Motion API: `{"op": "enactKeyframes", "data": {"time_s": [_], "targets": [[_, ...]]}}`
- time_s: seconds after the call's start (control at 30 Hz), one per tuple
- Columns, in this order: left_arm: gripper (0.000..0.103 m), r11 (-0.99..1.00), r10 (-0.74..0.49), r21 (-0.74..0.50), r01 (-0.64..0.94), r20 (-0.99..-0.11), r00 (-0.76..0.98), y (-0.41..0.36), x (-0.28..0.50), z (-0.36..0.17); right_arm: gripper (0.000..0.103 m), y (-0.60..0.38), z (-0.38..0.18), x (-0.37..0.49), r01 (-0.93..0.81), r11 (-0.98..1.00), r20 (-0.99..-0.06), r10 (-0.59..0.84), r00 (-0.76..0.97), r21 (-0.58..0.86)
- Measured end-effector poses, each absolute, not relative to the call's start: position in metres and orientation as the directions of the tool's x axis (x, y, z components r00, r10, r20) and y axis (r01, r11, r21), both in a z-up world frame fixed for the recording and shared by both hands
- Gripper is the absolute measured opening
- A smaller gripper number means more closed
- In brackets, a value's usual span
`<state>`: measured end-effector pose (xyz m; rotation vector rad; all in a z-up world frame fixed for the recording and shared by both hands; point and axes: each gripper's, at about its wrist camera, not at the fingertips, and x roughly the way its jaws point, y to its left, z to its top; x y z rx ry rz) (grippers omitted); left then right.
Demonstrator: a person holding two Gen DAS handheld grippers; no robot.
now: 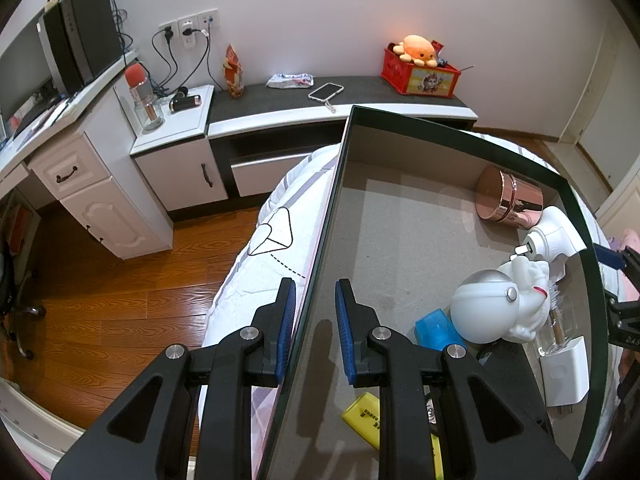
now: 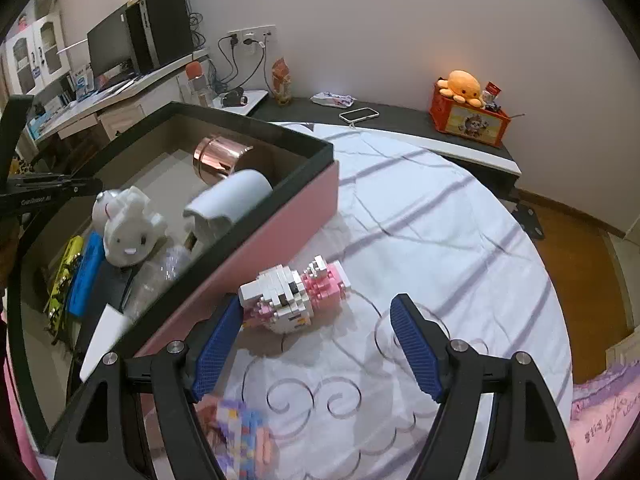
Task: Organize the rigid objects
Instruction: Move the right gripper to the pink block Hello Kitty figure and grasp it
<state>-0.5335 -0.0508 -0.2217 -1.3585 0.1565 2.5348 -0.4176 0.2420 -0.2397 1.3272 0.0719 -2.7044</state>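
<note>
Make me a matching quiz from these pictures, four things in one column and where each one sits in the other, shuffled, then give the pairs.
Things
1. copper tin
2. pink and white brick figure
3. orange plush octopus
4. phone

Places
A. on the bedsheet beside the box
B. on top of the red crate
C. inside the box, near its far corner
D. flat on the dark shelf top

Pairs: 1-C, 2-A, 3-B, 4-D
</note>
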Motion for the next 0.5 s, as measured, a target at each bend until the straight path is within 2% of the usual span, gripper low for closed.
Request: {"op": "enactKeyframes", "data": {"time_s": [0.07,0.2,0.27,0.4,0.47,0.5], "targets": [[0.019,-0.96,0.179,-0.029,-0.28,-0.829,-0.529,-0.0507,-0.5333,-0.2212,0.077,0.2398,-0.2401,-0.4205,0.135,-0.991,-0.79,-0.071,-0.609,-0.015],[0.02,-0.959,0.181,-0.03,-0.282,-0.829,-0.529,-0.0507,-0.5331,-0.2217,0.075,0.2447,-0.2411,-0.4214,0.149,-0.989,-0.791,-0.106,-0.603,0.019],[0.021,-0.959,0.18,-0.027,-0.283,-0.829,-0.53,-0.0512,-0.5324,-0.2217,0.057,0.2462,-0.241,-0.4212,0.163,-0.985,-0.788,-0.147,-0.598,0.059],[0.021,-0.959,0.181,-0.028,-0.283,-0.829,-0.53,-0.0522,-0.532,-0.222,0.05,0.2399,-0.2395,-0.4173,0.193,-0.98,-0.788,-0.158,-0.594,0.051],[0.021,-0.959,0.18,-0.027,-0.283,-0.828,-0.53,-0.0518,-0.532,-0.222,0.036,0.2401,-0.2398,-0.4163,0.203,-0.977,-0.789,-0.179,-0.587,0.071],[0.021,-0.959,0.181,-0.028,-0.283,-0.829,-0.53,-0.0518,-0.532,-0.222,0.036,0.2408,-0.2401,-0.417,0.203,-0.977,-0.791,-0.179,-0.586,0.07]]}}
